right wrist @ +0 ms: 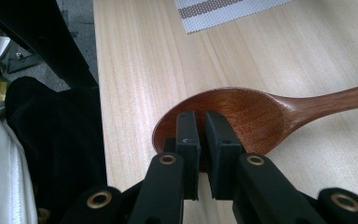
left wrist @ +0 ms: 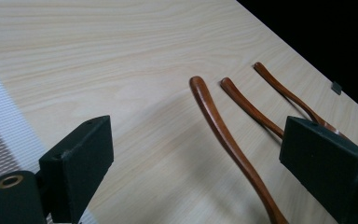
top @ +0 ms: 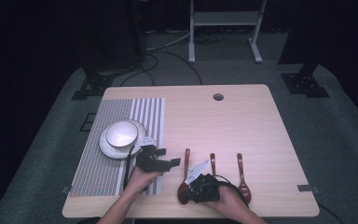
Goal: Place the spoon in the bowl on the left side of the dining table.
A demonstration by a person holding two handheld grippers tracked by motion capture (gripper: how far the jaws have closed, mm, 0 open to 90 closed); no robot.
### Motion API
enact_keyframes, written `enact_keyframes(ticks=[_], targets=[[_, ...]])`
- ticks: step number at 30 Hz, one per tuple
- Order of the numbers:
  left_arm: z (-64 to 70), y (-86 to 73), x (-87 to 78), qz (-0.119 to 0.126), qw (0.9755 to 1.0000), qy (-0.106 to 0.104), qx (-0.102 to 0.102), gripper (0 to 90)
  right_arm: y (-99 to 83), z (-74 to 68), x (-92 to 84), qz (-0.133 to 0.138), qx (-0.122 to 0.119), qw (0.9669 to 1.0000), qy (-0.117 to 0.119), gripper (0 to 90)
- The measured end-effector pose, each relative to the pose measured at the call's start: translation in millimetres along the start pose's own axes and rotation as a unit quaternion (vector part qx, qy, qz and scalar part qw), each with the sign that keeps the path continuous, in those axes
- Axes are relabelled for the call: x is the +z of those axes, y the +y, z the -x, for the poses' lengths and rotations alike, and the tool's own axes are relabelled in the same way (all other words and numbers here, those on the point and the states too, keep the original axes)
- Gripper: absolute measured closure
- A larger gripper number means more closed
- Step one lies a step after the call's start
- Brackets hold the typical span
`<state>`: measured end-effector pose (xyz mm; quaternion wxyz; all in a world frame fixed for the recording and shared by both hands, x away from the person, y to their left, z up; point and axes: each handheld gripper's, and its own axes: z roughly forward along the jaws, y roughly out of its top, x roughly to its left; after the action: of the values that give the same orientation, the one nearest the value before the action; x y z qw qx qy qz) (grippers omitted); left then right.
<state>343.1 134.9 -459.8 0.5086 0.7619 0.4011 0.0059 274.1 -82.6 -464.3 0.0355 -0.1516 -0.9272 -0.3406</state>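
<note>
Spoon, the leftmost of three, is pinched at the edge of its bowl by the right gripper, jaws nearly closed on it, at the table's near edge. Left gripper is held wide open, empty, beside the striped mat and stacked bowls.

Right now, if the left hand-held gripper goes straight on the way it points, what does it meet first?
Probably the nearest wooden spoon's handle: it lies between the open jaws of the left hand-held gripper, ahead on the table. Depth is unclear, so it might pass just above it.
</note>
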Motion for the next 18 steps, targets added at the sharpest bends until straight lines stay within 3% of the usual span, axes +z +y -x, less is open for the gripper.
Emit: enact_keyframes(ticks=[7,14,18], targets=[[5.7,2.1,14.3,-0.010,0.9999,-0.001,-0.003,10.8,-0.5,-2.6,0.1,0.001,-0.012,0.9999,-0.009,83.8],[4.6,4.5,23.2,-0.020,0.9991,0.010,-0.037,13.9,-0.7,-4.5,0.1,0.002,-0.021,0.9996,-0.016,83.8],[5.0,7.1,23.4,-0.018,0.9991,0.016,-0.036,20.7,-0.8,-6.3,0.0,0.001,-0.027,0.9994,-0.020,83.8]])
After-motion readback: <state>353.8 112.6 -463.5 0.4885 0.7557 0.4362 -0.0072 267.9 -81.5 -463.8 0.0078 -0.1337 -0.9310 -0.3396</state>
